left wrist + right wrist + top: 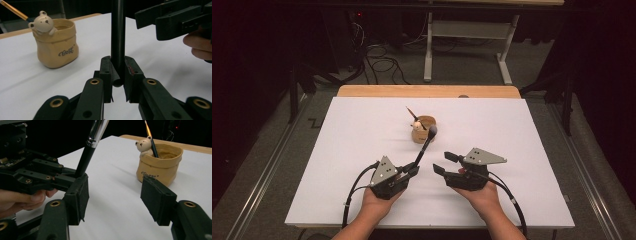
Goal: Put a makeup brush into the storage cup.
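White bench point(512, 130) with a small tan pot point(424, 129) near the middle, a pencil point(413, 115) sticking out of it. Left gripper point(411, 171) squeezing a black brush point(425, 146) that leans up toward the pot. Right gripper point(444, 163) just beside it, fingers point(451, 157) spread apart, holding nothing.

One overhead camera, two riding low on our grippers
We look down the white surface point(362, 150) from above; both close gripper views share the bear pot point(56, 43)
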`<state>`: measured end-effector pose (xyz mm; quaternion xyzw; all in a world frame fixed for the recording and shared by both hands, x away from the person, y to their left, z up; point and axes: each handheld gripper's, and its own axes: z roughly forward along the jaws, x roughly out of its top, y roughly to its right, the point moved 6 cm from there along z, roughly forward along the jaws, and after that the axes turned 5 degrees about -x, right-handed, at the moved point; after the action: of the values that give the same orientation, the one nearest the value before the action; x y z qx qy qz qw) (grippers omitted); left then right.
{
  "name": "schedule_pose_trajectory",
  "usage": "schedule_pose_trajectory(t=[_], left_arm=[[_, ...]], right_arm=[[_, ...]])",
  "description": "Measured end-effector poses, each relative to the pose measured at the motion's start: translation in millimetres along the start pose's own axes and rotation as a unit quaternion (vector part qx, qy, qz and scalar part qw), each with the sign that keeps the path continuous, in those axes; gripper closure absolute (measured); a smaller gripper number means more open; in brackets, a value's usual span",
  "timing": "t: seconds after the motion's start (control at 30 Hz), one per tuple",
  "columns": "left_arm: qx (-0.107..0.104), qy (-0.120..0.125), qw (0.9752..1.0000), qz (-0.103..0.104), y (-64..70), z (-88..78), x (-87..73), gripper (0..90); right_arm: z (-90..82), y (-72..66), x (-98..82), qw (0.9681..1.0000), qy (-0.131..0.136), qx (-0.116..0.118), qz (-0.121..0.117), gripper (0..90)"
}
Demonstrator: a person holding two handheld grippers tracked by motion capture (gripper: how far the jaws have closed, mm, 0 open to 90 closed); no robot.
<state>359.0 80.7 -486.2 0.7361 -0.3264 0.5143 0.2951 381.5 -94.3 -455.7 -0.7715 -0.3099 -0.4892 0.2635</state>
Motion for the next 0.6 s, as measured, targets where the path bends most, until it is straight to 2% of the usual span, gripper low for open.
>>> schedule_pose_trajectory(t=[0.2, 0.3, 0.6], left_arm=[[-0.008, -0.003, 1.0, 0.001, 4.9, 3.3, -1.9, 79.0], [-0.013, -0.007, 0.9999, 0.002, 8.9, 6.5, -3.9, 79.0], [-0.019, -0.017, 0.9997, 0.004, 13.5, 11.2, -8.1, 79.0]], right_arm=[[-1.4, -1.2, 2.7, 0.9999, 0.012, 0.004, 0.002, 42.6], [-2.6, -0.2, 5.1, 0.9997, 0.019, 0.007, 0.012, 42.6], [-4.1, 0.1, 8.5, 0.9992, 0.031, 0.014, 0.023, 45.7]])
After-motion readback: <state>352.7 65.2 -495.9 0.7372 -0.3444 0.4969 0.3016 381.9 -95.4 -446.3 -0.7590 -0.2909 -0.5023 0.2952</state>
